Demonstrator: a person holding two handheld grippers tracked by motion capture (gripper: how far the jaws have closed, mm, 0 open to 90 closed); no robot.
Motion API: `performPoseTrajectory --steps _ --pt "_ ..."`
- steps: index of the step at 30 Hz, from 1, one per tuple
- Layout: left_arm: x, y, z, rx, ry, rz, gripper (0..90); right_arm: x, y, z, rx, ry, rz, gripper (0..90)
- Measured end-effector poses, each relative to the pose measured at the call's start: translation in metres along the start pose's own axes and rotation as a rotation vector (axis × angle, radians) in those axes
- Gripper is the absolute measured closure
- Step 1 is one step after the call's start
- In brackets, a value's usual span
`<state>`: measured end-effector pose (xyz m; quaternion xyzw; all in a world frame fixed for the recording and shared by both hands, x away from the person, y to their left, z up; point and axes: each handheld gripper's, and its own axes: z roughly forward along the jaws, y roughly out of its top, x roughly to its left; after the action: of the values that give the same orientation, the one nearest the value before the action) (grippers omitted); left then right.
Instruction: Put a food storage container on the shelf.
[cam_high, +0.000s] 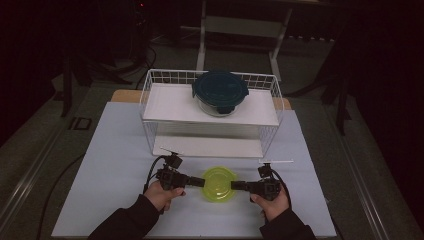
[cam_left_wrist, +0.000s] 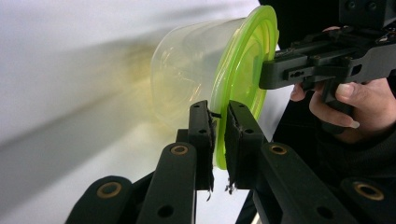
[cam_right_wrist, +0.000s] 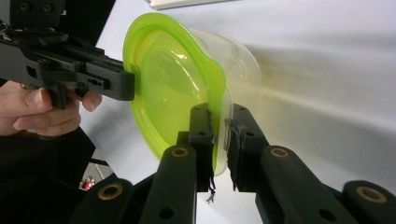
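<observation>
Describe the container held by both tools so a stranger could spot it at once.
Start at the white wire rack at the far side of the table. In front of it, on the white tabletop, sits a round clear container with a lime-green lid. Unlike the dark-blue-lidded container on the rack, it is gripped at the rim from both sides.

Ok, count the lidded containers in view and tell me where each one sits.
2. The green-lidded container is on the table's near side, gripped by both grippers. The dark-lidded container sits on the wire rack's top shelf.
</observation>
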<state>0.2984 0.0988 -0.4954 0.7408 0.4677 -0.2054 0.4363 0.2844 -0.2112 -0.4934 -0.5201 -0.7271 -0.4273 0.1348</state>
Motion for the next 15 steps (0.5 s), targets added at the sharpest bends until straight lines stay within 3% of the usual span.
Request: performPoseTrajectory --steps 15 --pt "-0.020 0.012 -0.019 -0.018 -0.046 0.037 81.4 0.021 0.011 -0.021 -0.032 0.012 -0.041 81.0"
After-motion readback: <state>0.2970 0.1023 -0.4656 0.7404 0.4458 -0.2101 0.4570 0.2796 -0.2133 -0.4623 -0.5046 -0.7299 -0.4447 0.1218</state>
